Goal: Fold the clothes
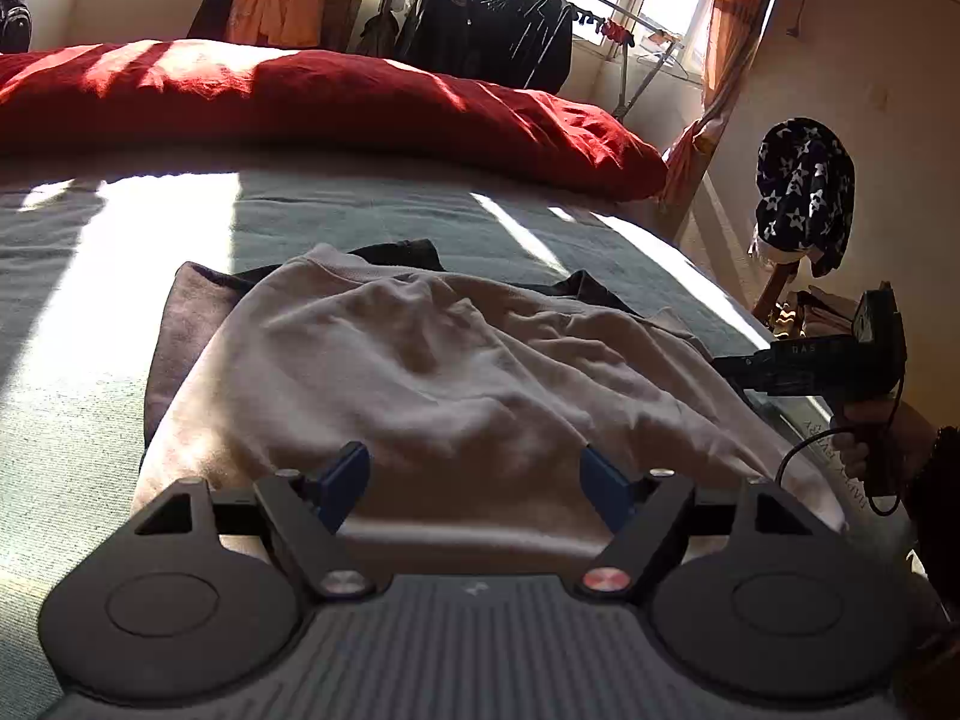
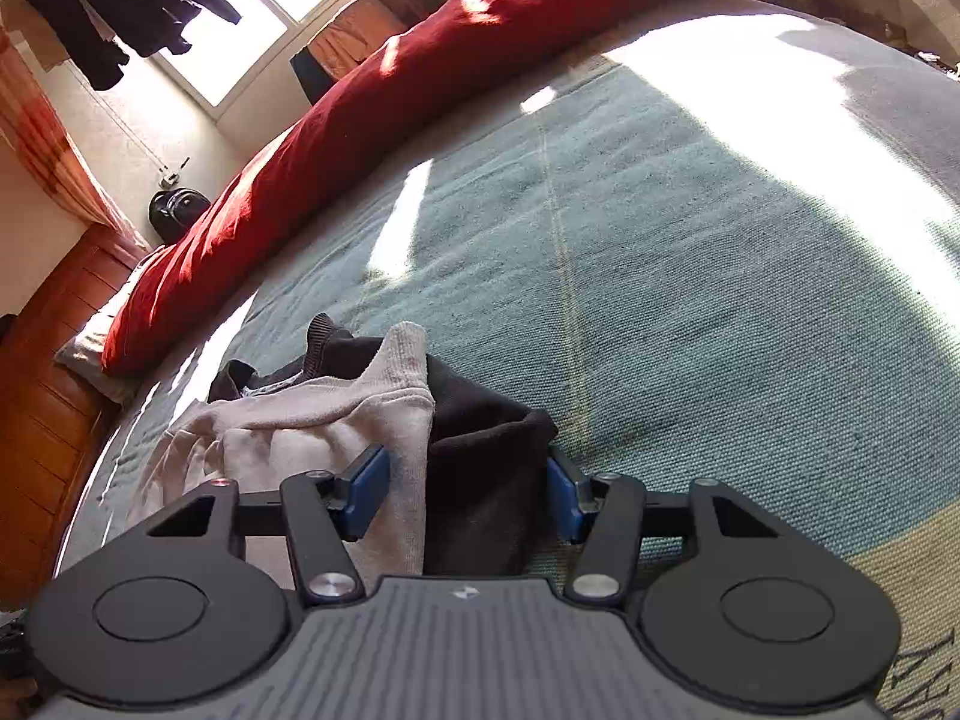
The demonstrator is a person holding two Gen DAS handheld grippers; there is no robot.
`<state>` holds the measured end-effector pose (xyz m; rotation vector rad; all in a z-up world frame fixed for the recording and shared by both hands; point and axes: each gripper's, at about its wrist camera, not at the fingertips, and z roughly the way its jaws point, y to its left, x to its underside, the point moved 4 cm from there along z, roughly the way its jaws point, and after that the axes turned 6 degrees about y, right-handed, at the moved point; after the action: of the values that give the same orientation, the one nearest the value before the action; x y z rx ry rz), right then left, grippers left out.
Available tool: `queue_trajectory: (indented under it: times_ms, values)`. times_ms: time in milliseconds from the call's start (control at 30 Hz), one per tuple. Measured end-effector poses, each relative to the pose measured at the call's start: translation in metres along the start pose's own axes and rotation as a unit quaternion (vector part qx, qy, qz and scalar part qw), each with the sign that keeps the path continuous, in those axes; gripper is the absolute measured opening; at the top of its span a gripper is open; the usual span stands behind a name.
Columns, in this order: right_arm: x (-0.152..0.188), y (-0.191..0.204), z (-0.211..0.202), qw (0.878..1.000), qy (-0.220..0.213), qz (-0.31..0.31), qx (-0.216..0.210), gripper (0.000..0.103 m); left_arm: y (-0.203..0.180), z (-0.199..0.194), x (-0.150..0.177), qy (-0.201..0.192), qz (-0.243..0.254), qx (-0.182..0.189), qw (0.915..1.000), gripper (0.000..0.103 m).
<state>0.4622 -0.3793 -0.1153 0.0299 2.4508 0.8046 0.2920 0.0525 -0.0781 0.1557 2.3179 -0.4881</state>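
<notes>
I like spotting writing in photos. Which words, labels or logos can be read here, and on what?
"DAS": pale letters on the right gripper body, only roughly legible.
Printed letters along the blanket edge: upside down, cut off, unreadable.
Small pale logo on each gripper's grey housing: a symbol, no letters.

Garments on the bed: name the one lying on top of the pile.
The pale beige top. It is draped over the black garment and a brownish one, which only peek out beneath its edges.
</notes>
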Motion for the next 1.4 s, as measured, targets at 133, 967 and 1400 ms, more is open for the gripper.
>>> queue_trajectory:
  times_ms: [133, 967, 1400]
  values:
    - [-0.002, 0.007, -0.004, 0.999, -0.014, -0.041, 0.022, 0.010, 0.002, 0.006, 0.002, 0.006, -0.011, 0.006, 0.9999, 0.079]
    - [0.013, 0.121, 0.023, 0.980, 0.027, -0.198, 0.007, 0.049, 0.016, 0.040, -0.055, 0.026, 0.026, 0.026, 0.9990, 0.086]
    - [0.039, 0.117, -0.033, 0.986, -0.025, -0.166, 0.008, 0.061, 0.005, 0.004, -0.025, 0.034, 0.012, 0.023, 0.9991, 0.092]
